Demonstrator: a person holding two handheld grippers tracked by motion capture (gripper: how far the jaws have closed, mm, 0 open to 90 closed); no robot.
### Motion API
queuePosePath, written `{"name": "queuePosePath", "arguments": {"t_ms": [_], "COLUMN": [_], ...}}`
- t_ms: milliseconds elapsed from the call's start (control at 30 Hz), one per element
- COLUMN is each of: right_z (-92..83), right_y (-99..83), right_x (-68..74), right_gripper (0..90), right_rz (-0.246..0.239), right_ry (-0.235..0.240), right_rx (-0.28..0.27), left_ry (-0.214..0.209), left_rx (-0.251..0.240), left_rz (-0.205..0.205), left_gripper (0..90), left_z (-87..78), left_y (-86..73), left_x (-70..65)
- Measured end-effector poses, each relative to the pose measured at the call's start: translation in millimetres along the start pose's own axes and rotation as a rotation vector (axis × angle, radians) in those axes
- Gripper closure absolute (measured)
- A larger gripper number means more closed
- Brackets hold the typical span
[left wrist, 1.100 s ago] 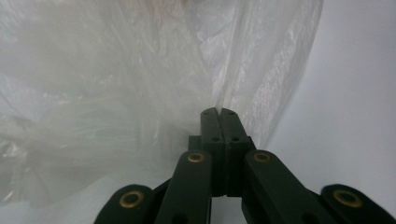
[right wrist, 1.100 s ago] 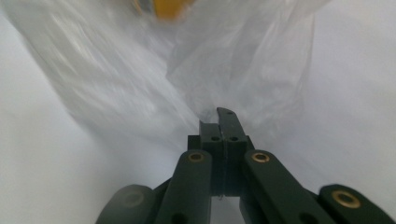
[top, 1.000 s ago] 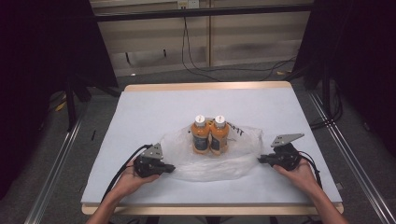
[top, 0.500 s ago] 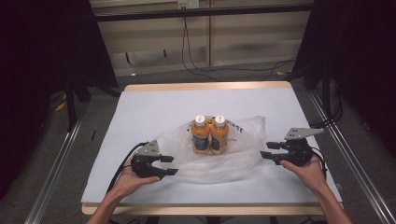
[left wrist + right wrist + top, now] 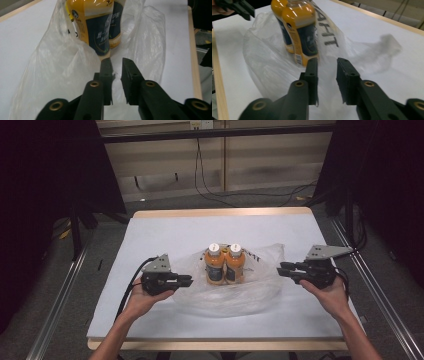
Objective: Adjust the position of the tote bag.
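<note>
The limp, slippery bag [image 5: 235,297] around two heavy bottles [image 5: 225,267] wanted pinching at its rim; the fingers of the left gripper [image 5: 189,280] and right gripper [image 5: 281,268] had just been closing, narrow, with film between them but unpinched.

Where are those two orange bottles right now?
In the high view the two orange bottles stand upright side by side mid-table, on the clear plastic bag, between both grippers.

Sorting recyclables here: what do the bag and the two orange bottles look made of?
Bag: thin clear plastic film, glossy; it crinkles and the table shows through. Bottles: probably clear plastic with orange drink inside, judging by bright highlights; they have white caps and dark wrap labels, likely printed film.
</note>
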State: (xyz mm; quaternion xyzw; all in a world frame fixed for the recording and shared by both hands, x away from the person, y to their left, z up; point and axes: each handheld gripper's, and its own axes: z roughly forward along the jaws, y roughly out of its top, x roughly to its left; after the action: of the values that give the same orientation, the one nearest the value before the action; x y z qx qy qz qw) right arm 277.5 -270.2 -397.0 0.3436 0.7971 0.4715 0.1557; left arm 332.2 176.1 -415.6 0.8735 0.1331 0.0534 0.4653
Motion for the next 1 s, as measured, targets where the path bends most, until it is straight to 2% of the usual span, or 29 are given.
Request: {"name": "queuePosePath", "arguments": {"t_ms": [67,133,167,200,233,300,333,400,467,567,600,633,667,767,967,1000], "right_z": [11.3,24.6,24.6,38.8,44.2,61.6,67.4,81.2,91.7,103.7,107.0,110.0,113.1,119.2,128.9,128.9], "right_y": [8.2,17.6,17.6,25.6,28.2,33.2,33.8,32.8,29.1,21.9,19.5,17.2,15.2,9.2,-3.9,-4.5], "right_x": [4.0,8.4,8.4,10.6,10.9,10.6,10.3,9.0,8.4,7.2,6.8,6.0,5.7,4.4,1.4,1.4], "right_gripper": [80.4,84.9,84.9,86.6,87.7,90.0,90.0,90.0,90.0,90.0,90.0,90.0,90.0,90.0,90.0,90.0], "right_rz": [-0.023,-0.052,-0.052,-0.071,-0.076,-0.088,-0.092,-0.1,-0.11,-0.121,-0.123,-0.131,-0.131,-0.14,-0.18,-0.185], "right_ry": [0.039,0.065,0.065,0.099,0.109,0.123,0.125,0.136,0.141,0.136,0.133,0.132,0.125,0.104,0.048,0.05], "right_rx": [0.001,0.028,0.028,0.072,0.088,0.135,0.152,0.202,0.245,0.296,0.31,0.323,0.339,0.377,0.467,0.465], "left_ry": [-0.017,-0.033,-0.033,-0.034,-0.044,-0.045,-0.051,-0.061,-0.063,-0.033,-0.024,-0.039,-0.008,0.012,0.021,0.024], "left_rx": [0.02,0.052,0.052,0.075,0.083,0.12,0.156,0.191,0.227,0.28,0.287,0.298,0.289,0.313,0.36,0.363], "left_rz": [0.02,0.038,0.038,0.032,0.033,0.031,0.046,0.055,0.047,0.045,0.038,0.032,0.035,0.041,0.033,0.034], "left_gripper": [87.0,90.0,90.0,90.0,90.0,90.0,90.0,90.0,90.0,90.0,90.0,90.0,90.0,90.0,90.0,90.0], "left_z": [8.7,17.9,17.9,27.0,31.7,41.7,46.3,52.7,57.5,62.6,63.6,63.6,65.4,68.2,69.4,68.1], "left_y": [5.4,10.6,10.6,14.1,15.5,16.8,16.9,15.1,10.9,4.3,3.1,3.0,1.8,-0.2,-10.3,-13.6], "left_x": [0.8,3.3,3.3,6.6,9.2,11.3,12.3,13.6,15.5,21.4,22.9,25.0,24.7,25.3,27.6,29.4]}}
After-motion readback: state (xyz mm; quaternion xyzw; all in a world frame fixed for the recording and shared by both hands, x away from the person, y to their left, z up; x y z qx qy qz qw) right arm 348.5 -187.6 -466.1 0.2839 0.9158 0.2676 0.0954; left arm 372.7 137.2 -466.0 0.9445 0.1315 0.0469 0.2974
